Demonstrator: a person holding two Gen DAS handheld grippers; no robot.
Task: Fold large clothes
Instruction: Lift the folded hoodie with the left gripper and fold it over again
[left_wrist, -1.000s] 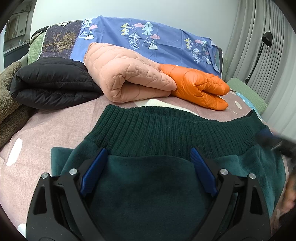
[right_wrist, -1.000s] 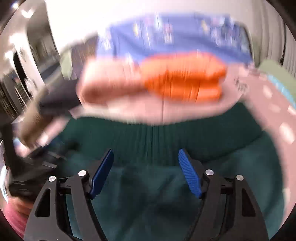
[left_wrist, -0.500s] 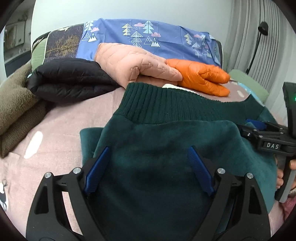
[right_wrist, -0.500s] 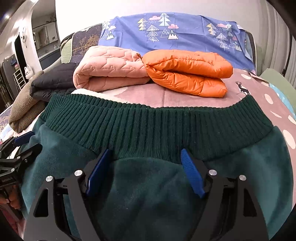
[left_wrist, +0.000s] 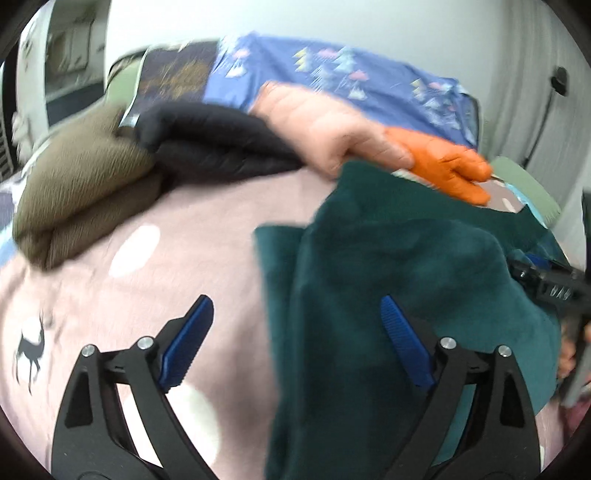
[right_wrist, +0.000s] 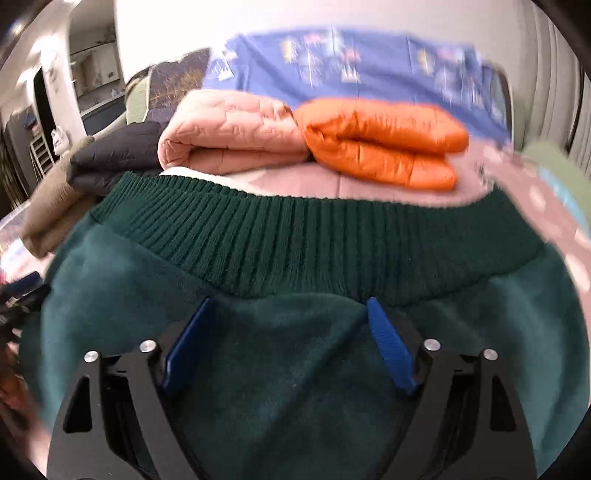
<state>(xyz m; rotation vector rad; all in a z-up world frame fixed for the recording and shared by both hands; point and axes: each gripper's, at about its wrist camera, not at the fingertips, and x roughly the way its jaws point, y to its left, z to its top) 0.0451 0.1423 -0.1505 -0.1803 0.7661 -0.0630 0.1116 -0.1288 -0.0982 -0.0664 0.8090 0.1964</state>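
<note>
A dark green fleece garment (left_wrist: 406, 280) with a ribbed hem (right_wrist: 295, 236) lies folded on the pink bedspread (left_wrist: 166, 266). My left gripper (left_wrist: 295, 332) is open and empty, over the garment's left edge, its left finger above bare bedspread. My right gripper (right_wrist: 288, 332) is open, its blue pads resting over the fleece just below the ribbed hem, holding nothing. The right gripper also shows at the right edge of the left wrist view (left_wrist: 546, 280).
Folded jackets lie in a row at the back of the bed: brown (left_wrist: 74, 184), black (left_wrist: 207, 144), pink quilted (right_wrist: 229, 136), orange puffer (right_wrist: 384, 144). A blue tree-print cover (right_wrist: 351, 62) lies behind them. A floor lamp (left_wrist: 557, 85) stands at the right.
My left gripper has swung left, off the middle of the garment to its left edge. My right gripper has stayed over the fleece below the hem. Both stay open.
</note>
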